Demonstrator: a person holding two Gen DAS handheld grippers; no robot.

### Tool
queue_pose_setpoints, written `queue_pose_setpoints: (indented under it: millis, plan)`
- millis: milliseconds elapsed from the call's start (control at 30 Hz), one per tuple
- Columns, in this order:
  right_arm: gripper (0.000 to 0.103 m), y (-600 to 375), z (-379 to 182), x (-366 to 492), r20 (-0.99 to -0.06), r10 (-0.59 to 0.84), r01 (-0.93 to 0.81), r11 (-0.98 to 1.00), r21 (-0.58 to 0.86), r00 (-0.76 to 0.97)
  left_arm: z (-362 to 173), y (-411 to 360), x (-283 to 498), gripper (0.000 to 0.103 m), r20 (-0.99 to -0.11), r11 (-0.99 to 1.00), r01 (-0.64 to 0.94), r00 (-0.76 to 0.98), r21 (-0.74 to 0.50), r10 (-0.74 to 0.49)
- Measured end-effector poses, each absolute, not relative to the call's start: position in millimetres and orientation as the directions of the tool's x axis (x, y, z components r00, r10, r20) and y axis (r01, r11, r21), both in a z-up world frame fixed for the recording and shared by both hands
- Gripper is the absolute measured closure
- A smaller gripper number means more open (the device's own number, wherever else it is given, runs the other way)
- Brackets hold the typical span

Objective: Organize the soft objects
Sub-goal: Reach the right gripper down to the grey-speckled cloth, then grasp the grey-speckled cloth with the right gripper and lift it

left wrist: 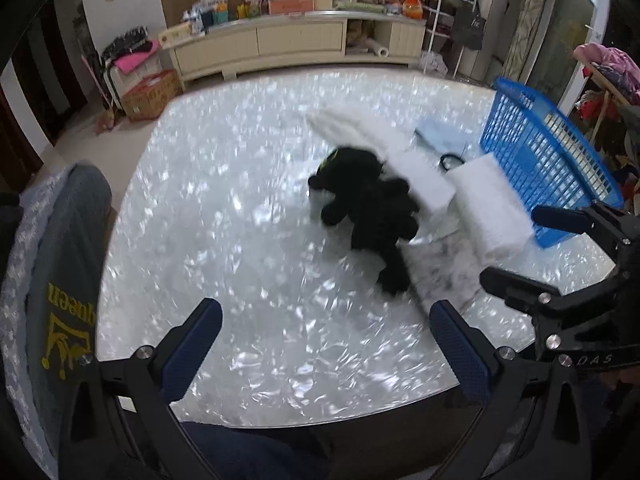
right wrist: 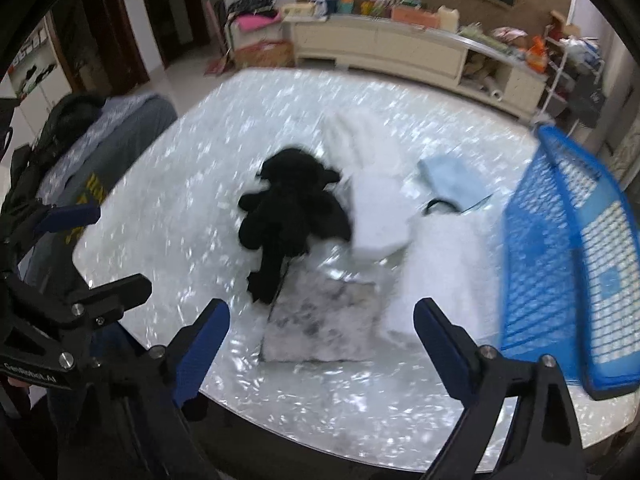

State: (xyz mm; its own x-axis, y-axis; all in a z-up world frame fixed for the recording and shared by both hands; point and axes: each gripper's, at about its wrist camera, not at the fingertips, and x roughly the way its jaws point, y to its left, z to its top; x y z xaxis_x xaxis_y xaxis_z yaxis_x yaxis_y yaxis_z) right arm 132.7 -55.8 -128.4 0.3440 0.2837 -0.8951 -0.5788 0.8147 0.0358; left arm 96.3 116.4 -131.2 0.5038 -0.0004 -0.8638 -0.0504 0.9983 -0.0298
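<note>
Shiny white table, black plush toy beside blue basket, both claws spread, empty.

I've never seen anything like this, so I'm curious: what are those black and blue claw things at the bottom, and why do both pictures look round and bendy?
Those claws are tools, not a robot. A person holds one hand-held gripper in each hand, and each has a small camera that looks out between its two blue fingers. The lens is very wide, so everything curves.

One picture comes from the left hand-held gripper, the other from the right hand-held gripper. Both are open and hold nothing.

Below them is a shiny white table. On it lie a black plush toy, some fluffy white pieces, a grey and white cushion, a light blue cloth and a blue plastic basket at the right edge. The soft things are still outside the basket.
</note>
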Motion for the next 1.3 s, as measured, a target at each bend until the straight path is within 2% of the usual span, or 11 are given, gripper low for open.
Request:
queue_pose_setpoints:
  millis: [233, 300, 367, 533, 633, 800, 867, 933, 1000, 1067, 1300]
  plan:
    - [0.016, -32, -169, 140, -0.936, 0.247, -0.618, 0.785, 0.041, 0.251, -162, 134, 97, 0.000, -0.884, 0.995, -0.085, 0.467, -0.049, -0.004]
    - [0.021, -30, -180, 142, -0.944, 0.234, -0.622, 0.782, 0.041, 0.232, -170, 137, 97, 0.000, -0.887, 0.994, -0.094, 0.462, -0.048, 0.001]
    - [0.031, -29, -189, 144, -0.955, 0.218, -0.619, 0.784, 0.049, 0.201, -176, 138, 99, 0.000, -0.893, 0.995, -0.093, 0.449, -0.039, 0.007]
    - [0.039, -29, -198, 146, -0.965, 0.182, -0.621, 0.783, 0.025, 0.190, -188, 139, 102, 0.000, -0.905, 0.995, -0.074, 0.424, -0.064, -0.027]
    - [0.051, -27, -203, 144, -0.964, 0.143, -0.622, 0.782, -0.028, 0.223, -190, 138, 103, 0.000, -0.907, 0.996, -0.062, 0.420, -0.064, -0.032]
    - [0.057, -30, -201, 142, -0.963, 0.139, -0.621, 0.783, -0.036, 0.232, -191, 134, 105, 0.000, -0.903, 0.997, -0.045, 0.427, -0.069, -0.043]
    - [0.071, -26, -202, 138, -0.962, 0.134, -0.618, 0.785, -0.044, 0.239, -191, 132, 105, 0.000, -0.902, 0.997, -0.040, 0.429, -0.066, -0.042]
    - [0.076, -23, -205, 138, -0.961, 0.135, -0.618, 0.785, -0.046, 0.243, -190, 130, 105, 0.000, -0.899, 0.997, -0.039, 0.435, -0.068, -0.044]
    - [0.085, -26, -204, 139, -0.961, 0.129, -0.609, 0.792, -0.049, 0.245, -187, 128, 104, 0.000, -0.896, 0.997, -0.039, 0.441, -0.070, -0.046]
    - [0.088, -32, -202, 141, -0.962, 0.141, -0.601, 0.799, -0.028, 0.233, -185, 128, 103, 0.000, -0.892, 0.997, -0.038, 0.449, -0.074, -0.049]
    - [0.089, -44, -177, 140, -0.949, 0.186, -0.590, 0.808, 0.000, 0.256, -166, 136, 101, 0.000, -0.876, 0.992, -0.071, 0.478, -0.107, -0.060]
